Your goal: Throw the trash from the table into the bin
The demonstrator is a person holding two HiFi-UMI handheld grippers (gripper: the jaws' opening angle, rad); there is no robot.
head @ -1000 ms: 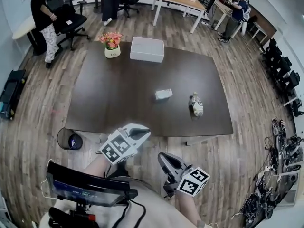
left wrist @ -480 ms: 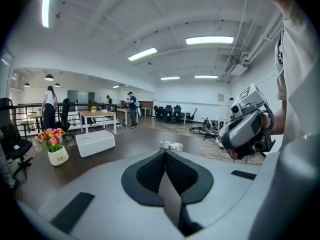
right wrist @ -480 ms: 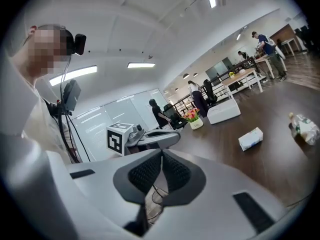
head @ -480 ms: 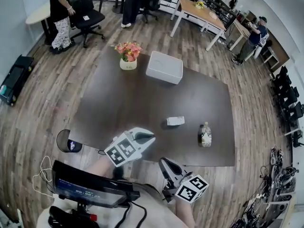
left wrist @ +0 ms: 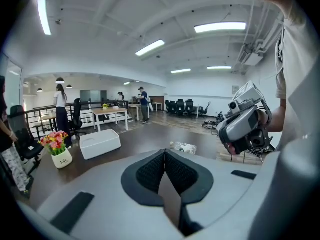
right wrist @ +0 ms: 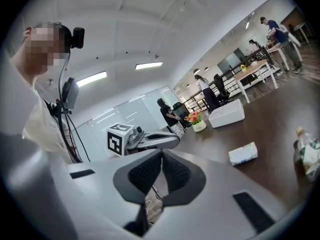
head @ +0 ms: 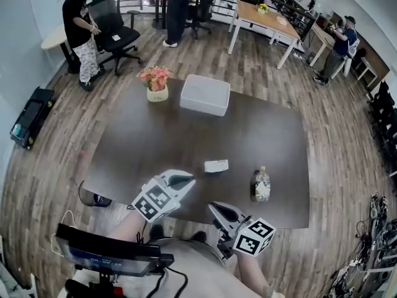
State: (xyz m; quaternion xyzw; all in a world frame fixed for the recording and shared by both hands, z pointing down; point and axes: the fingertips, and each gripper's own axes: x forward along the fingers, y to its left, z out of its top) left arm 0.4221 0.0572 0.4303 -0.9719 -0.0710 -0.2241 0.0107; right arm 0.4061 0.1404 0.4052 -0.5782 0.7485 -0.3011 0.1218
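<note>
Closer than a second ago, both grippers have drawn up to the table's (head: pixel 142 148) near edge. The left gripper (head: pixel 190 180) has its jaws pressed together with nothing between them, its tip just over that edge. The right gripper (head: pixel 214 207) is likewise closed and empty, just short of the edge and to the right of the other. Each points forward and a little down, held out from the person's forearms.

Two pieces of trash lie on the table. One small white carton (head: pixel 216 166) is near the middle of the near edge, just beyond the left gripper, and one crumpled bottle (head: pixel 262 185) lies toward the near right corner. One white box (head: pixel 205 95) and one flower pot (head: pixel 156 83) sit by the far edge. One bin (head: pixel 87 197) stands on the floor at the near left corner.
</note>
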